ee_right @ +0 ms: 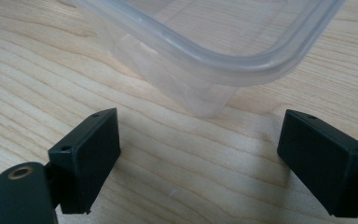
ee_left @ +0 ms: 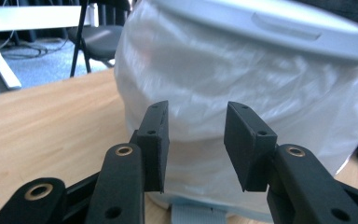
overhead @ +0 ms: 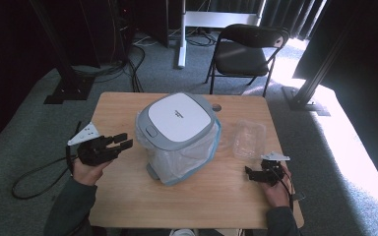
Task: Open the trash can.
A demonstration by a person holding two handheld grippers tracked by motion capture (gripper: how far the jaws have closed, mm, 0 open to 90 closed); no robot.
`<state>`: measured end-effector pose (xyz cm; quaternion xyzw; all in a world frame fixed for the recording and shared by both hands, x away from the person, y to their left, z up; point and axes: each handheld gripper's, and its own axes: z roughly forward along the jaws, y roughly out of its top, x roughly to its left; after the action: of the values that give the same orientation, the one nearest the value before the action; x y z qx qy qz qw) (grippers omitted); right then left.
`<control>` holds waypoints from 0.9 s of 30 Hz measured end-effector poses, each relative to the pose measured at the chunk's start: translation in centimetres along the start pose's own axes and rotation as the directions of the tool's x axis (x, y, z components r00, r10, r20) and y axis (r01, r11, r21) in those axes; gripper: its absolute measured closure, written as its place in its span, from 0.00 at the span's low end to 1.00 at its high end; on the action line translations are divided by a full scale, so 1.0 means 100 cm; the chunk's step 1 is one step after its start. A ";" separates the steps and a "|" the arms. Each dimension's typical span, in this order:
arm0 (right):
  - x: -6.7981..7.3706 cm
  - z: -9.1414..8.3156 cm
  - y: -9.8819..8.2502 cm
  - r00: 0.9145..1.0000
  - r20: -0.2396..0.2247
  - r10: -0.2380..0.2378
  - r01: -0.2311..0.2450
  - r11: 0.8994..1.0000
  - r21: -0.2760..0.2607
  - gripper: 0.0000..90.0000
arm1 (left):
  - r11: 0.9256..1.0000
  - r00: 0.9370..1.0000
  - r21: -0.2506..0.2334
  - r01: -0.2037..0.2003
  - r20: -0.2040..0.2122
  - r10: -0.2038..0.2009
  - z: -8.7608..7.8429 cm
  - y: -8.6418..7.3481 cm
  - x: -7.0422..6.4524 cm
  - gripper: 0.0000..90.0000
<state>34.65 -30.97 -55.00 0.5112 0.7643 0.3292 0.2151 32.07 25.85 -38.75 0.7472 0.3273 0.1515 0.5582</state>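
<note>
Bin (overhead: 179,132), grey with a white lid and a clear plastic liner bag (overhead: 192,155) draped down its sides, stands near the middle of the table (overhead: 128,196), slightly toward the far edge. In the high view it leans a little, its lid tipped toward the near-left corner.

Left gripper (overhead: 120,142) is held off the table's left edge, level with the bin's lower half. The left hand (overhead: 89,169) grips it from below, forearm coming up from the near-left corner, wrist bent so the jaws point rightward at the bin's side. In the left gripper view the jaws stand partly apart with nothing between them; the bagged wall of the bin (ee_left: 242,88) lies just beyond the tips, not touching as far as I can tell.

Right gripper (overhead: 256,173) rests low near the table's right edge, toward the near-right corner. The right hand (overhead: 275,189) holds it from behind, forearm entering over the near edge, jaws pointing away toward the far edge. Its jaws are spread wide and hold nothing. A clear plastic container (overhead: 249,137) sits just ahead; in the right gripper view its rounded corner (ee_right: 205,70) lies between the jaw lines but apart from both pads, on bare wood.
</note>
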 end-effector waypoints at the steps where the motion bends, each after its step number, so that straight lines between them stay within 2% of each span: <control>1: 0.000 0.000 0.000 1.000 0.000 0.000 0.000 1.000 0.000 0.14 | 1.000 1.000 -0.004 -0.006 0.001 0.006 -0.001 0.003 -0.001 0.67; 10: 0.000 0.000 0.000 1.000 0.000 0.000 0.000 1.000 0.000 0.14 | 0.998 0.998 -0.010 -0.058 0.010 0.058 -0.001 0.030 -0.006 0.68; 17: 0.000 0.000 0.000 1.000 0.000 0.000 0.000 1.000 0.000 0.14 | 0.994 0.993 -0.020 -0.110 0.041 0.111 0.008 0.053 -0.020 0.68; 21: 0.000 0.000 0.000 1.000 0.000 0.000 0.000 1.000 0.001 0.14 | 0.991 0.990 -0.006 -0.133 0.053 0.133 0.019 0.059 -0.025 0.68; 27: 0.000 0.000 0.000 1.000 0.000 0.000 0.000 1.000 0.001 0.14 | 0.987 0.986 0.022 -0.157 0.053 0.156 0.032 0.061 -0.030 0.68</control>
<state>34.65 -30.98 -54.99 0.5111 0.7645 0.3287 0.2150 33.64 20.55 -33.73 0.7814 0.2551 0.1716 0.5431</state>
